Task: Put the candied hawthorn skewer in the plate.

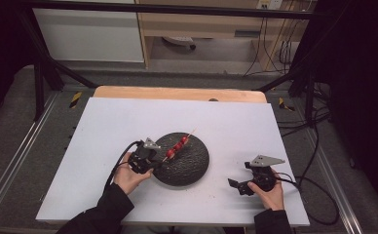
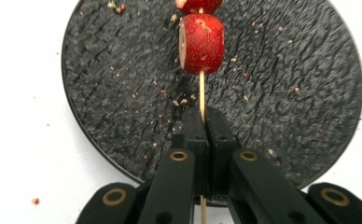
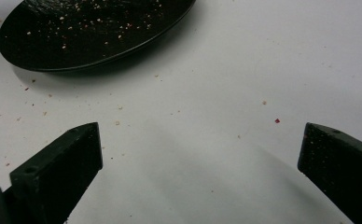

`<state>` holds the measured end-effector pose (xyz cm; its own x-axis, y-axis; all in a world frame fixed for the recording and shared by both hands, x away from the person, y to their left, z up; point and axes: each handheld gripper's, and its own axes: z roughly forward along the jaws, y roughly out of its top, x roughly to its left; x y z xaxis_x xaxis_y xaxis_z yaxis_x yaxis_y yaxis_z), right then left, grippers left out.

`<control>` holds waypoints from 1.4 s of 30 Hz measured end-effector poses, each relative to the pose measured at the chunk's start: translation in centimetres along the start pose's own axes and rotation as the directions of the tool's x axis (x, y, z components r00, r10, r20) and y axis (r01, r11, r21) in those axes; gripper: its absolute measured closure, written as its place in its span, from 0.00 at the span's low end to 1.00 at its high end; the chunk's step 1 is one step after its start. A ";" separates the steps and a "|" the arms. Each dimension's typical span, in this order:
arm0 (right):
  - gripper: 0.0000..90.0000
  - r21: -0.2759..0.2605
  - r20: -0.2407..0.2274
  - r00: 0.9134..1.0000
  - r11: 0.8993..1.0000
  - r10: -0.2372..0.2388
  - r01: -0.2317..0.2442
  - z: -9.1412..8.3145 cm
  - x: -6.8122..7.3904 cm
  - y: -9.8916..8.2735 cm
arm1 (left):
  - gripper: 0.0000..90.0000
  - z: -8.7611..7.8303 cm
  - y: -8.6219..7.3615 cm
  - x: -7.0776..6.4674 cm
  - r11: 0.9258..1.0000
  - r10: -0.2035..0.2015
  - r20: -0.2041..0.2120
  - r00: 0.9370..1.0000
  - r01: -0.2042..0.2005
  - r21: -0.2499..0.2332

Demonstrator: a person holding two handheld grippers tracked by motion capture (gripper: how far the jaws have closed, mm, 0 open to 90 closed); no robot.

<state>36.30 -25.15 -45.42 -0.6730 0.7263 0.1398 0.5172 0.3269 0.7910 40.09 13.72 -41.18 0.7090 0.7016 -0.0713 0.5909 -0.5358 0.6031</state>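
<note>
Nearest you, your right gripper (image 1: 239, 185) sat low on the tabletop (image 1: 104, 122) at the front right, fingers (image 3: 60, 163) spread wide, nothing between them. In the right gripper view they framed bare white surface flecked with crumbs.

Your left gripper (image 1: 154, 161) was at the front-left rim of the plate (image 1: 192, 168), fingers (image 2: 195, 135) clenched on the skewer (image 1: 177, 145). In the left gripper view the 2 pads met flat with the thin wooden stick (image 2: 201, 95) pinched between them, running straight up from the fingertips; the tail of the stick showed below the pads too.

The skewer ran from your left gripper diagonally up-right over the plate. In the high view I counted 3 red fruit pieces (image 1: 178, 146) on it, bare tip poking past the last piece toward the plate's far edge. In the left gripper view the closest piece (image 2: 201, 43) sat just above the fingertips with a short gap of bare stick between, and another piece (image 2: 198, 4) touched it at the top edge. Can't tell whether the fruit rested on the plate or hung just above it.

The plate was dark, round, rough-textured, littered with crumbs, sitting mid-tabletop between your 2 grippers, closer to the left one. Right gripper was well apart from it.

Farther back: the wooden edge (image 1: 177, 92) of the table beyond the white sheet.
</note>
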 end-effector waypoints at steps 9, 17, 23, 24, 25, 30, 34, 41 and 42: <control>0.01 0.005 0.007 1.000 1.000 0.009 -0.009 -0.1 -0.2 -0.1 | 0.98 1.1 0.0 -0.4 0.999 -0.006 -0.033 0.999 0.008 0.048; 0.01 0.002 0.009 1.000 1.000 0.005 -0.005 -0.1 -0.2 -0.2 | 0.98 1.3 0.2 -0.6 0.999 0.001 -0.039 0.999 0.001 0.053; 0.01 0.001 0.012 1.000 1.000 0.005 -0.005 -0.2 -0.2 -0.1 | 0.91 1.0 0.0 -0.4 0.999 0.021 -0.012 1.000 -0.021 0.024; 0.01 0.001 0.011 1.000 1.000 0.009 -0.009 -0.2 -0.2 -0.1 | 0.89 0.9 0.0 -0.4 1.000 0.024 -0.003 1.000 -0.024 0.013; 0.01 0.000 0.011 1.000 1.000 0.007 -0.007 -0.2 -0.2 -0.1 | 0.85 0.7 0.0 -0.4 1.000 0.028 0.003 1.000 -0.028 0.002; 0.01 -0.004 0.015 1.000 1.000 0.007 -0.007 -0.3 -0.2 -0.1 | 0.67 -0.3 -0.1 -0.4 0.997 0.062 0.028 0.998 -0.061 -0.050; 0.01 -0.005 0.016 1.000 1.000 0.012 -0.012 -0.3 -0.2 -0.1 | 0.52 -1.1 -0.3 -0.4 0.994 0.085 0.035 0.996 -0.082 -0.072; 0.01 -0.006 0.014 1.000 1.000 0.020 -0.019 -0.3 -0.2 -0.1 | 0.26 -2.3 -1.4 0.6 0.987 0.122 0.010 0.993 -0.120 -0.107; 0.01 -0.006 0.014 1.000 1.000 0.020 -0.020 -0.3 -0.2 -0.1 | 0.22 -2.5 -1.6 0.8 0.987 0.117 0.011 0.993 -0.116 -0.108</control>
<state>36.20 -25.48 -45.33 -0.6550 0.7411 0.1474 0.5274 0.3087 0.7915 38.71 16.36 -40.21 0.7777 0.6286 -0.0087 0.4601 -0.5597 0.6892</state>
